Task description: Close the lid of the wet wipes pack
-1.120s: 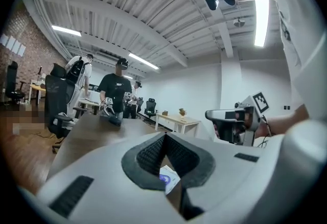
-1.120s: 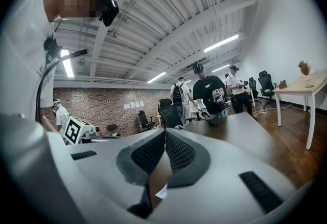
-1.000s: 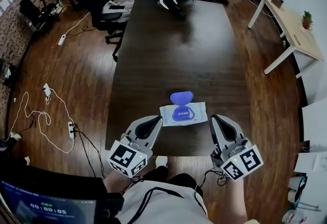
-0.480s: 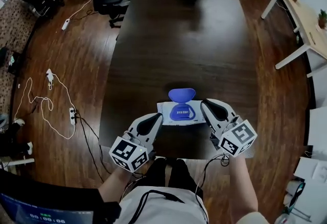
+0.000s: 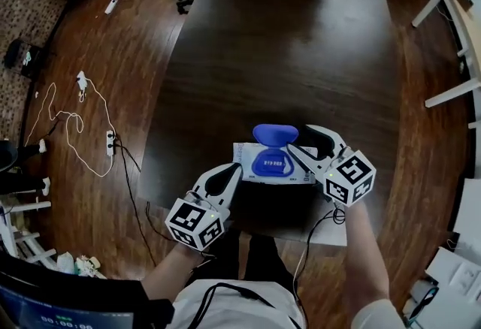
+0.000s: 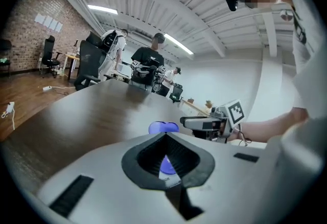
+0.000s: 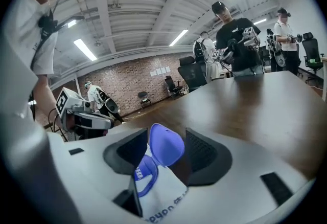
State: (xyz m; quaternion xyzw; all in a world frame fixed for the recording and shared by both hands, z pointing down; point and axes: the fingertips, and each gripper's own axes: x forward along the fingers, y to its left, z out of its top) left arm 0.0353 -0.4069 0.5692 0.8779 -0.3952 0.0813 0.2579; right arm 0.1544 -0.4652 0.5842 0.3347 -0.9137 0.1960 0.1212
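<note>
Head view: your right gripper (image 5: 299, 138) covers the pack's (image 5: 242, 162) right end; the table (image 5: 285, 34) runs off the top edge. Your left gripper (image 6: 165, 134) blocks most of the pack in its own view. Pack print too small to read.

A dark wooden table (image 5: 285, 42) bears a wet wipes pack (image 5: 246, 158), lid open.

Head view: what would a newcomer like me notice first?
A white wet wipes pack lies at the near edge of the dark table, its bright blue lid standing open. The right gripper, whose jaws have just been opening, has that lid between them, unpressed. The left gripper sits shut by the pack's left end.
</note>
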